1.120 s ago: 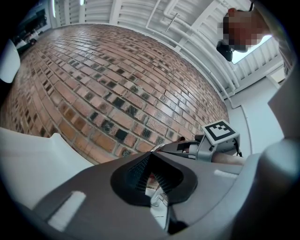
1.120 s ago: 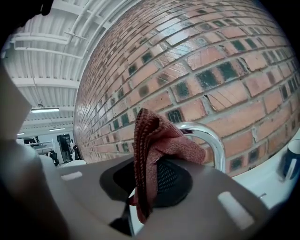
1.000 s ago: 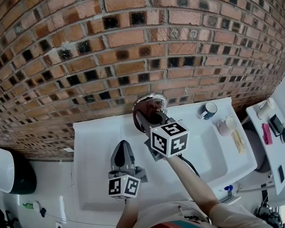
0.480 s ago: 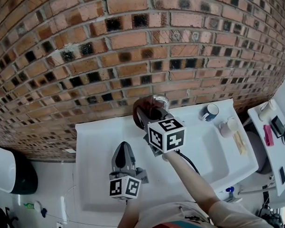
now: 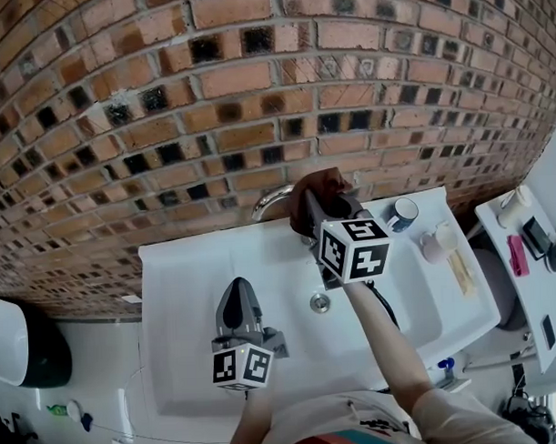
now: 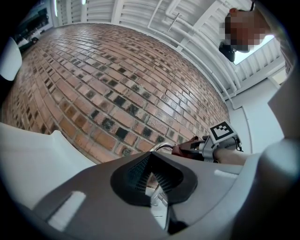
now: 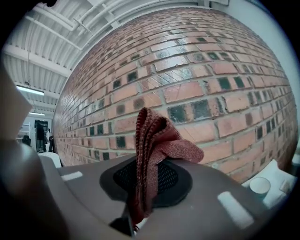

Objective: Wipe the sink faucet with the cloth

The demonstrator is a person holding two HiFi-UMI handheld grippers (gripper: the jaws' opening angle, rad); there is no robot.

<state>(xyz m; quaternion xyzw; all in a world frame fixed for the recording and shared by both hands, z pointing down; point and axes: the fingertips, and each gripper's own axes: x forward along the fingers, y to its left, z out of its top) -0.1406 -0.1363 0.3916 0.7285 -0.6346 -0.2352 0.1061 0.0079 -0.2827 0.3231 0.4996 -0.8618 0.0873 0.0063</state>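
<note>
The chrome faucet (image 5: 270, 201) arches over the back rim of the white sink (image 5: 185, 293). Just to the faucet's right my right gripper (image 5: 318, 209) is shut on a red-brown knitted cloth (image 5: 316, 190); the cloth is close against the faucet's right side. In the right gripper view the cloth (image 7: 156, 140) stands bunched up out of the shut jaws, with brick wall behind it. My left gripper (image 5: 238, 289) hangs over the left part of the basin, shut with nothing in it. The left gripper view looks past its jaws to the faucet (image 6: 161, 147) and the cloth (image 6: 183, 149).
The drain (image 5: 320, 302) lies under the right arm. A blue and white mug (image 5: 405, 214), a pink cup (image 5: 436, 246) and a wooden item (image 5: 463, 274) rest on the sink's right ledge. A white side table (image 5: 535, 280) stands at the right. A brick wall (image 5: 255, 90) rises behind.
My right gripper has carried the cloth from over the faucet's spout to its right side, so the chrome arch now shows. The left gripper has stayed in place.
</note>
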